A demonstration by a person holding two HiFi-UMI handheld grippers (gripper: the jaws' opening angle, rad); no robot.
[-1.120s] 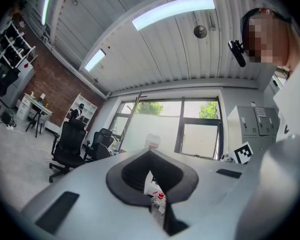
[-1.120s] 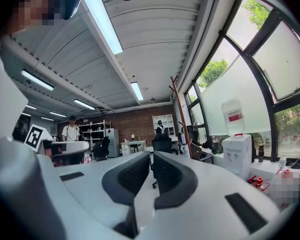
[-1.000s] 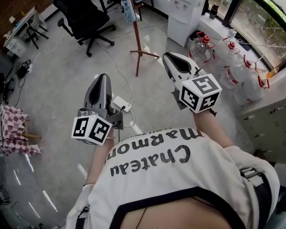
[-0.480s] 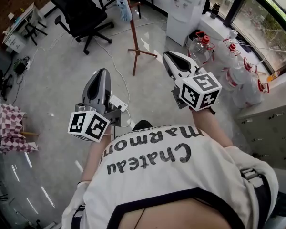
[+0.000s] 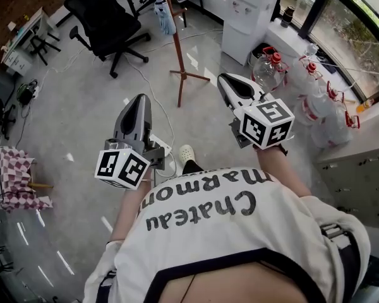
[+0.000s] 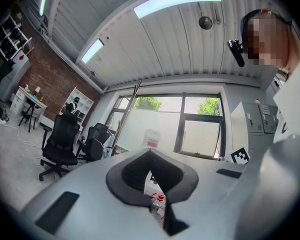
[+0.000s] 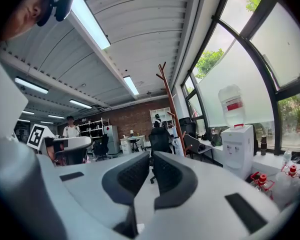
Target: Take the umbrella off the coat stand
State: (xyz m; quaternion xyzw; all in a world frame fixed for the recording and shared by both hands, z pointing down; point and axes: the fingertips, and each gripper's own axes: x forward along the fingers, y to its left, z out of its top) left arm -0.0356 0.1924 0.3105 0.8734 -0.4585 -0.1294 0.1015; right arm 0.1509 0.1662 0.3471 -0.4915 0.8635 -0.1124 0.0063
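The brown wooden coat stand (image 5: 177,43) rises from the grey floor ahead of me, and a pale blue folded umbrella (image 5: 165,16) hangs near its top. My left gripper (image 5: 138,103) is held out below and left of the stand's foot, well short of it, shut with nothing in it. My right gripper (image 5: 227,81) points forward on the right of the stand, shut and empty too. In the left gripper view the closed pads (image 6: 135,174) frame the stand's pole (image 6: 127,109). Past the right gripper (image 7: 151,156), the stand (image 7: 172,114) is a few steps away.
A black office chair (image 5: 104,17) stands left of the stand, a white water dispenser (image 5: 246,11) to its right. Large water bottles (image 5: 309,87) line the window wall. A power strip and cable (image 5: 161,145) lie on the floor by my shoe (image 5: 186,152). A checked cloth (image 5: 16,175) is at far left.
The person has stepped forward towards the stand, carrying both grippers along; the power strip has slid under the left gripper and a shoe has come into view. Both grippers stay shut.
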